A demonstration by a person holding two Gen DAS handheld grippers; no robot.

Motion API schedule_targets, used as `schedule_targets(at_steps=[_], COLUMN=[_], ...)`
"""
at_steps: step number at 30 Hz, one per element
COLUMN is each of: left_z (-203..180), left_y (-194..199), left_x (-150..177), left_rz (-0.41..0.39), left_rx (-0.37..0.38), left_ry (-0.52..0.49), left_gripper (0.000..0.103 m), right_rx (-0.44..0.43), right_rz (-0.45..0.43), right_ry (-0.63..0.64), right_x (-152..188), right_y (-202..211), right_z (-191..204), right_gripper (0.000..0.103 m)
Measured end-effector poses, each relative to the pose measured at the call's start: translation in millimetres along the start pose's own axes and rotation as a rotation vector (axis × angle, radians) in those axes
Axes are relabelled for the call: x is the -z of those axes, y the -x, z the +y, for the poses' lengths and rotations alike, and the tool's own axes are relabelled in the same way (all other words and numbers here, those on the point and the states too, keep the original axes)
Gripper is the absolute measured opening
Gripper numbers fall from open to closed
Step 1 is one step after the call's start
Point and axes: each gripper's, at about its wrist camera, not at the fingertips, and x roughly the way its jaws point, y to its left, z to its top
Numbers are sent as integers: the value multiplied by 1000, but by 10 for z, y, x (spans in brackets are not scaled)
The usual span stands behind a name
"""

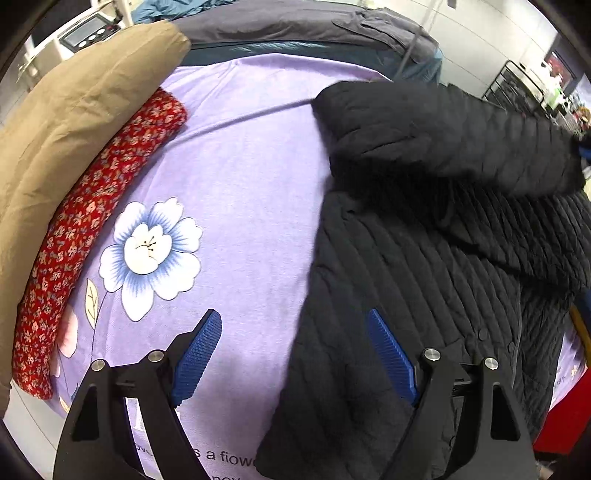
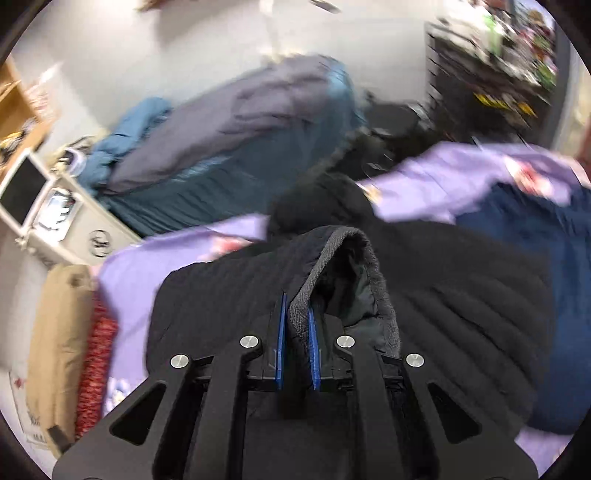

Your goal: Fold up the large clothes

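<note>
A black quilted jacket lies on a lilac flowered sheet, with one sleeve folded across its top. My left gripper is open and empty, hovering over the jacket's left edge. In the right wrist view my right gripper is shut on the grey ribbed cuff of a jacket sleeve and holds it lifted above the jacket body. That view is motion-blurred.
A folded tan garment and a red floral roll lie along the sheet's left side. Grey and teal bedding is piled at the back. A dark blue cloth lies to the right. A white appliance stands beside the bed.
</note>
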Motion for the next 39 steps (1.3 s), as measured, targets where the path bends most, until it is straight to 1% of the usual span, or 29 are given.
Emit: schedule_targets(at_steps=[2,4,7,11,15,17,19,21,22,25,28,30,31,32,33,34,37,39], left_z=[-52,-104,-159,-241,-320,-375,-421,-464,-477,-520,-533,-531,-533,-533,-532,-535,-552,-564], left_y=[-8,-2,3,18,36,31,17,-2,-9,-8,12,18,21,21,17,14,4,6], left_x=[-8,-27,-56,-88,-69,-48,-31,-20,-19,-36,-57,-67,-68,-65,-62,-55,-43,-34], left_rz=[3,2,0,-10,-18,-18,-10,-1,3,4,-10,-13,-13,-12,-10,-9,-6,-7], left_rx=[-2,-3,-9,-21,-29,-39,-48,-52,-43,-51,-60,-57,-56,-56,-56,-60,-66,-66], left_ry=[-19,-34,-50,-74,-102,-126,-148,-165,-185,-204,-209,-206,-204,-204,-205,-210,-226,-235], left_gripper=[79,79,79,83,86,87,87,87,87,87,90,91,91,91,91,91,91,91], right_rx=[25,55,93,182,247,269,278,283,287,305,294,285,283,279,265,259,290,281], right_rz=[47,78,99,124,159,167,178,190,193,204,211,215,211,206,194,187,178,178], right_ry=[-35,-25,0,89,148,166,171,183,192,215,207,194,185,181,175,171,159,125], right_x=[118,216,316,471,529,585,636,683,693,703,696,695,700,703,715,730,800,861], right_y=[-122,-246,-389,-555,-736,-822,-884,-956,-990,-1060,-1054,-1020,-977,-949,-892,-847,-721,-626], right_z=[-218,-277,-278,-272,-347,-379,-410,-425,-426,-405,-380,-365,-357,-348,-343,-344,-386,-469], right_gripper=[11,11,11,11,12,17,20,28,29,33,45,60,63,70,73,74,75,75])
